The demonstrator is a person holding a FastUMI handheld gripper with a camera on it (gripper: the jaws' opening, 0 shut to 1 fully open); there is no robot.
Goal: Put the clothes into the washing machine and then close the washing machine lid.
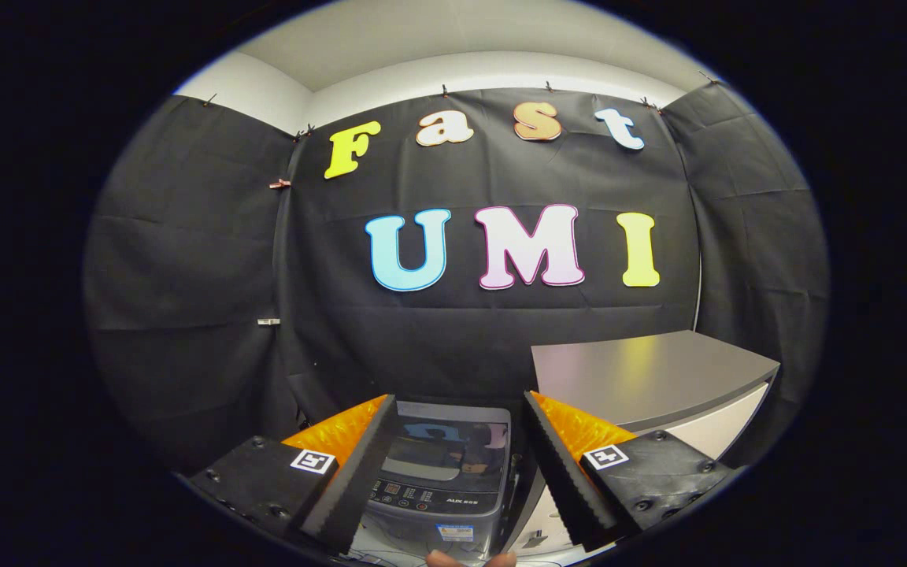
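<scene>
Now, fingers: the gripper [453, 472] has its fingers [355, 472] spread wide, pinching nothing.
Washing machine: the small top-loading washing machine [442, 492] sits low between the fingers, at 6 o'clock.
Lid: the glossy lid [453, 445] lies flat and shut on top; no clothes visible on or around it, and whether any are inside cannot be told.
Desk: a grey desk [650, 374] stands just beside the machine, at 4 o'clock.
Stage: a shut lid fits clothes already loaded, or a machine waiting to be opened.
Risk: the desk crowds the machine, so a careless descent could knock a finger on its edge.
</scene>
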